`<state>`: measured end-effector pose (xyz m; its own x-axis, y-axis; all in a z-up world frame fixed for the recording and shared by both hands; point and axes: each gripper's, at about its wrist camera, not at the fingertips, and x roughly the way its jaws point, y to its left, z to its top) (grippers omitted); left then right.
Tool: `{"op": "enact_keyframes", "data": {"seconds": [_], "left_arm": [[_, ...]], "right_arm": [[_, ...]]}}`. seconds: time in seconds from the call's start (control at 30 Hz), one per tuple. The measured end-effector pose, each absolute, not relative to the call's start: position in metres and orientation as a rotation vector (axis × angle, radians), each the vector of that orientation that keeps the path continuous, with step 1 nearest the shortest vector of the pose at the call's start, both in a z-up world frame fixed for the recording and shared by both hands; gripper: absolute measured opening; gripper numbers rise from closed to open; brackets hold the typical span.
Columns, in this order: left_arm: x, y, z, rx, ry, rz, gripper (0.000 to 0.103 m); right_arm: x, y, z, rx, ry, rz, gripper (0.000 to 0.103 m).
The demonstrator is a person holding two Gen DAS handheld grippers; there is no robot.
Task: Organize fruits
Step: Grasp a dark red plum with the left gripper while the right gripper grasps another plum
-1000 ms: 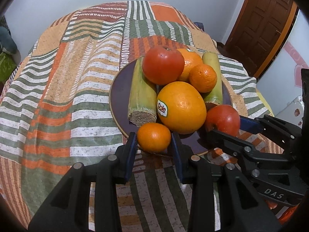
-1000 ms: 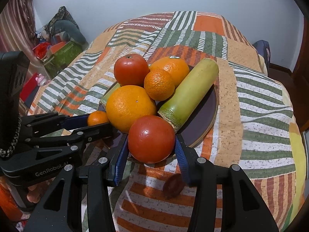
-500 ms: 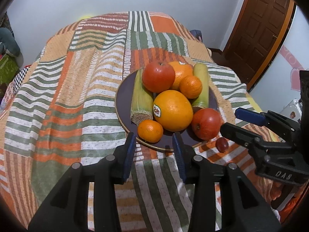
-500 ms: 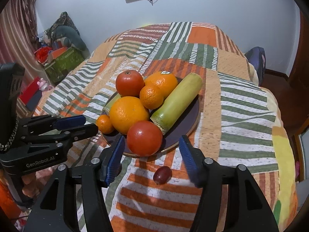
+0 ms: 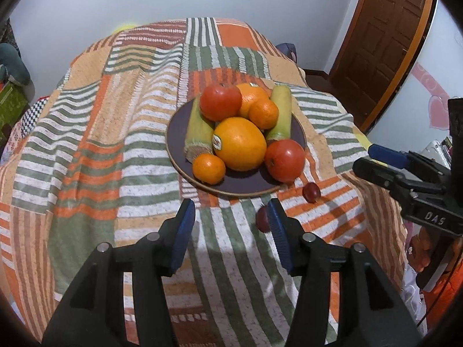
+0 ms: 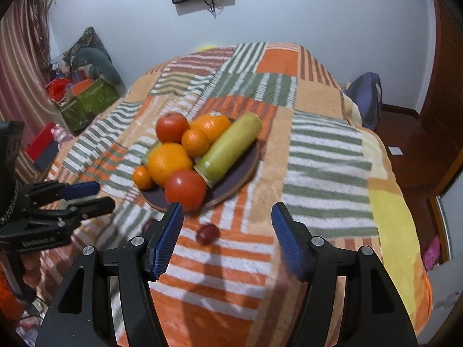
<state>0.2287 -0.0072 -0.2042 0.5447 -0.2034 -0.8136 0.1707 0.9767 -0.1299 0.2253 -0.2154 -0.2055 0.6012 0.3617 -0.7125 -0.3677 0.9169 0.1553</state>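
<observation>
Striped blanket (image 5: 121,150), dark plate (image 5: 249,186), 2 grapes (image 5: 311,192) beside it

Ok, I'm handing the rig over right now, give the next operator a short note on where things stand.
Left gripper: open, empty, jaws just been opening.
Right gripper: open, empty, jaws just been opening.
Plate: piled with two tomatoes, oranges and two green stalks.
Off the plate, on the blanket: two small dark red fruits, one near the plate rim, one by the left gripper's right finger.
Left, as I read it: both small fruits.
</observation>
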Motion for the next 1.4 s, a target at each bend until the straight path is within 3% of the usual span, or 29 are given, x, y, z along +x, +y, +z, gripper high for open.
{"op": "enact_keyframes", "data": {"seconds": [0.1,0.3,0.4,0.6,0.73,1.03,1.4], "left_arm": [[0.227,-0.015,-0.211,-0.03,0.987,-0.234,0.052],[0.23,-0.029,-0.221,-0.028,1.01,-0.256,0.051],[0.232,-0.034,-0.226,-0.025,1.022,-0.269,0.046],[0.239,-0.041,-0.239,-0.01,1.051,-0.283,0.033],[0.243,-0.044,-0.244,-0.019,1.059,-0.293,0.03],[0.247,-0.05,-0.252,0.0,1.059,-0.282,0.019],[0.246,-0.041,-0.235,-0.015,1.015,-0.266,0.019]], "right_arm": [[0.224,-0.216,-0.213,-0.006,0.841,0.43,0.06],[0.224,-0.203,-0.227,-0.021,0.87,0.476,0.043],[0.227,-0.196,-0.234,-0.021,0.889,0.501,0.037],[0.232,-0.189,-0.246,-0.004,0.923,0.527,0.034],[0.233,-0.184,-0.251,-0.02,0.929,0.53,0.026],[0.236,-0.18,-0.256,-0.041,0.918,0.515,0.02],[0.234,-0.185,-0.244,-0.03,0.876,0.509,0.019]]}}
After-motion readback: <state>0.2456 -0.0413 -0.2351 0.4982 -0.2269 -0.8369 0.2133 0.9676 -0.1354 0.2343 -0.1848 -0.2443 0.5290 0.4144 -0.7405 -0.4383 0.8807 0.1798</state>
